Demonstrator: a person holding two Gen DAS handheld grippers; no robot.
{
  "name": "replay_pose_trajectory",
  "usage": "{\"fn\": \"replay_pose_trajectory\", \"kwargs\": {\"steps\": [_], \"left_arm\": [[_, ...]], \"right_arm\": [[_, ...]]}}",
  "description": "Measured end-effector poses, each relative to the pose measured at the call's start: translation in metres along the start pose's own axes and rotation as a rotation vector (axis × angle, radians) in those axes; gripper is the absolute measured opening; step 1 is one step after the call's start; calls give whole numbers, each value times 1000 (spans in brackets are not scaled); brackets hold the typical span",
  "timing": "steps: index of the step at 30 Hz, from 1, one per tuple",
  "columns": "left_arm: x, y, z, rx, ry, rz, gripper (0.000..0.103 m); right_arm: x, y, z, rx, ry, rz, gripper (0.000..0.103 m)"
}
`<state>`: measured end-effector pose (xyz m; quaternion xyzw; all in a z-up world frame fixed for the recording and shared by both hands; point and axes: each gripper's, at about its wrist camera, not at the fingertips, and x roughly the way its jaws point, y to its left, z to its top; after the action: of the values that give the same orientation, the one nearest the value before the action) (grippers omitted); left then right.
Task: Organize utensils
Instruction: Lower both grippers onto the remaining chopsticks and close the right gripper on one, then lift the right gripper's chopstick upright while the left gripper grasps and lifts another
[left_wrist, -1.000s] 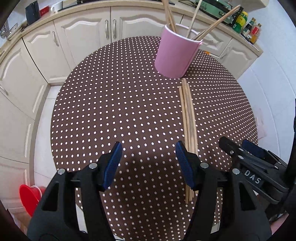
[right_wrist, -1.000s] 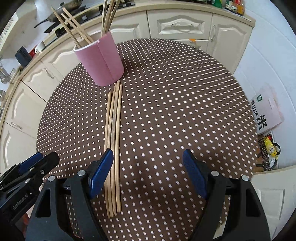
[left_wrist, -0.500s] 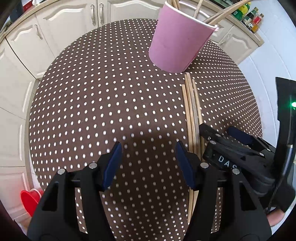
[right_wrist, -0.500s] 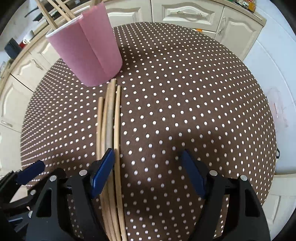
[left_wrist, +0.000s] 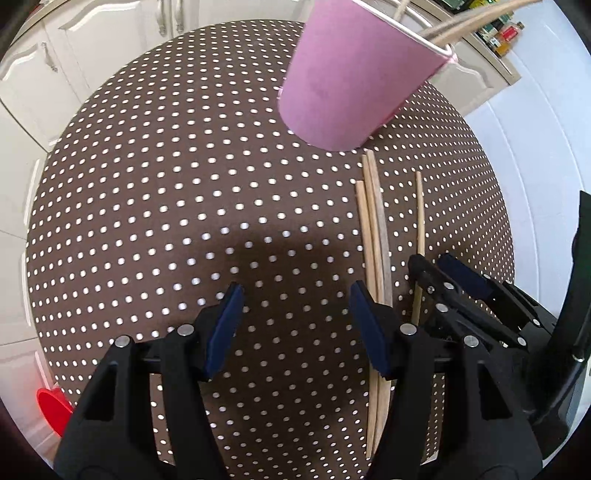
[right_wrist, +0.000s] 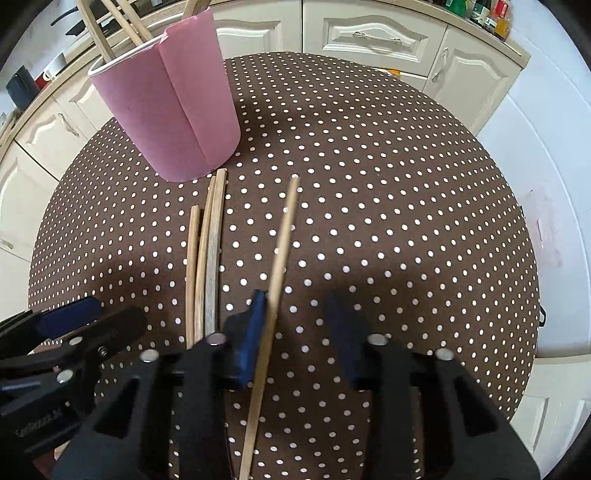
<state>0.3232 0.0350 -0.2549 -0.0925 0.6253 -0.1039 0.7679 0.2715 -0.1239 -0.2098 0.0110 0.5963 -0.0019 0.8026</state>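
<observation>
presently the right hand-held gripper (right_wrist: 299, 325) is closing around one chopstick (right_wrist: 282, 240), its right pad apart; the left hand-held gripper (left_wrist: 295, 325) stands spread, empty, above the bench (left_wrist: 147, 203).

Both views are taken from fisheye cameras mounted on the hand-held grippers, each looking steeply down along its own fingers onto the round dotted table (left_wrist: 155, 192), from close above. In the left wrist view, the left gripper (left_wrist: 295, 325) is seen at 6 o'clock, the pink cup (left_wrist: 354, 74) at 1 o'clock, and the right gripper (left_wrist: 443, 273) at 4 o'clock. In the right wrist view, the right gripper (right_wrist: 299, 328) sits at 6 o'clock, the cup (right_wrist: 166, 110) at 11 o'clock, the left gripper (right_wrist: 70, 332) at 8 o'clock. Shared by both are the table, the cup, the loose chopsticks (left_wrist: 373, 236) (right_wrist: 203, 258) and the white cabinets (right_wrist: 369, 33) behind.
</observation>
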Motion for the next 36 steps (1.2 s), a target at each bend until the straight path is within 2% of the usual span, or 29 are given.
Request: {"fn": "replay_pose_trajectory", "kwargs": {"steps": [5, 14, 17, 20, 22, 25, 27, 28, 29, 30, 31, 33, 36], "left_arm": [[9, -14, 10, 13, 21, -44, 61], [24, -42, 25, 53, 25, 46, 67], [29, -64, 14, 48, 30, 93, 68], [35, -83, 13, 60, 33, 173, 68], [40, -91, 13, 35, 42, 210, 70], [50, -107, 17, 7, 45, 309, 72], [52, -112, 18, -44, 44, 325, 72], [52, -112, 18, -79, 37, 310, 69], [51, -113, 16, -112, 16, 297, 62], [50, -115, 14, -109, 1, 302, 46], [50, -119, 12, -95, -9, 301, 40], [51, -129, 10, -67, -23, 299, 14], [53, -141, 6, -48, -38, 307, 6]], "right_arm": [[-3, -29, -3, 96, 27, 72, 9], [1, -45, 6, 100, 51, 117, 6], [-2, -47, 9, 90, 66, 138, 6], [0, -51, 16, 70, 92, 165, 6], [8, -51, 19, 57, 106, 184, 5], [11, -61, 24, 44, 127, 227, 5], [15, -68, 25, 59, 140, 268, 5], [16, -71, 26, 62, 143, 278, 5], [17, -74, 27, 63, 148, 290, 5], [17, -75, 27, 59, 151, 296, 5], [17, -77, 29, 54, 152, 301, 5], [19, -82, 32, 55, 156, 317, 5], [5, -88, 35, 71, 146, 358, 5]]}}
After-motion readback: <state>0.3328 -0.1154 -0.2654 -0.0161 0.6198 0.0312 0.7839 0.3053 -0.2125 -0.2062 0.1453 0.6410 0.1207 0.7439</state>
